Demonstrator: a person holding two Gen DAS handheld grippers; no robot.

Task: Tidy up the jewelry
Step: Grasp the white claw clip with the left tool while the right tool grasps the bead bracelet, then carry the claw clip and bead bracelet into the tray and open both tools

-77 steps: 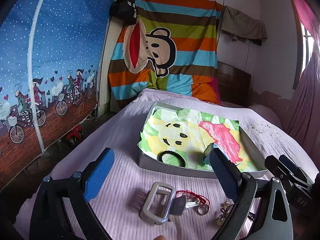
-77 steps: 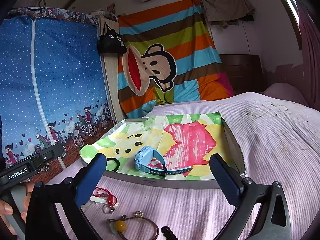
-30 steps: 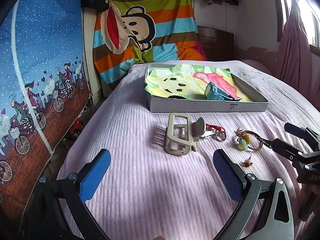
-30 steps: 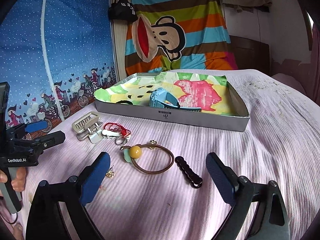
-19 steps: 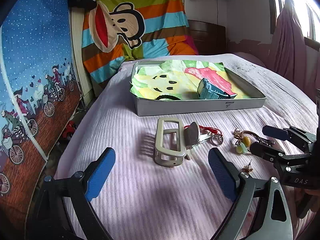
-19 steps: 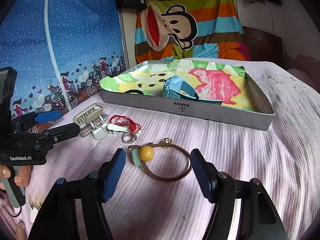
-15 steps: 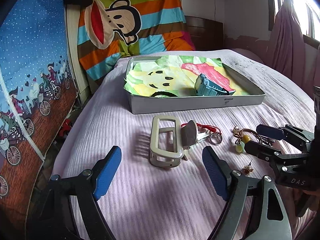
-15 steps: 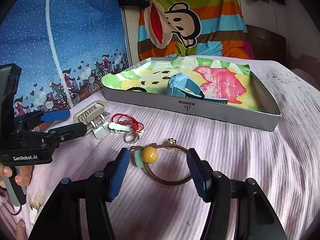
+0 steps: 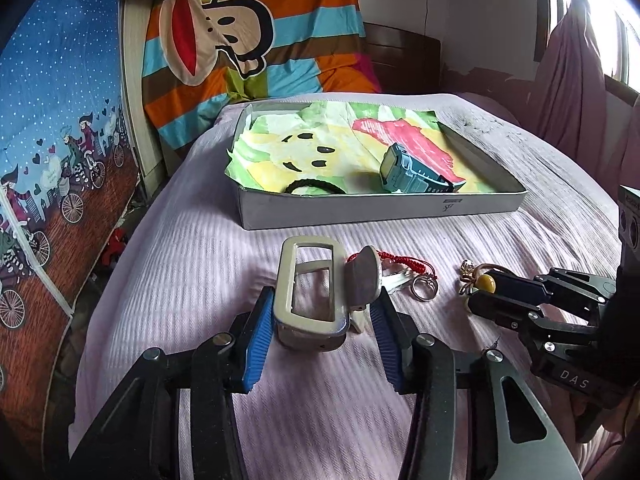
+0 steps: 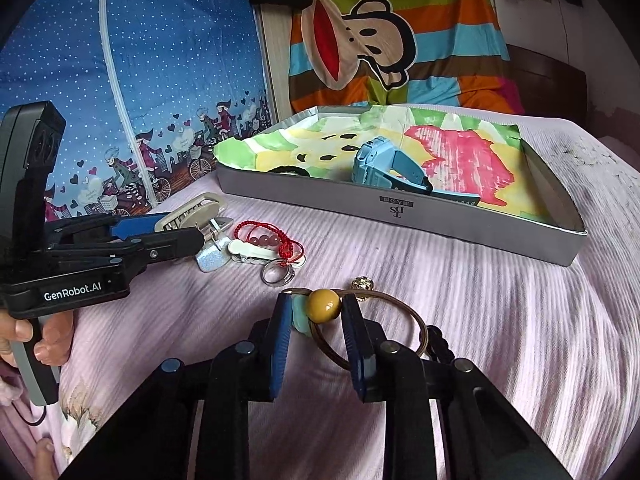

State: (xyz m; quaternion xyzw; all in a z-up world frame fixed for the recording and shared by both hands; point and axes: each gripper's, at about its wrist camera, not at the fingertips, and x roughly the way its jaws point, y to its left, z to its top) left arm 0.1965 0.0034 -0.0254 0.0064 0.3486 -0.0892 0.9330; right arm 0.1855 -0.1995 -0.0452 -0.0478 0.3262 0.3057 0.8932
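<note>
Straddling the beige hair claw near its hinge end, left gripper with blue pads close on either side, contact not certain. Likewise right gripper narrowed around the yellow bead of the brown bangle, not visibly pinched. Both lying on the lilac bedspread, near side of the tray. Probably light and stiff, the claw; best taken across its flat frame. Bead likely round and slippery, the thin hoop better. Seen only from the right wrist: the claw's teeth, a black chain. From the left: a black hair tie beside the blue watch.
</note>
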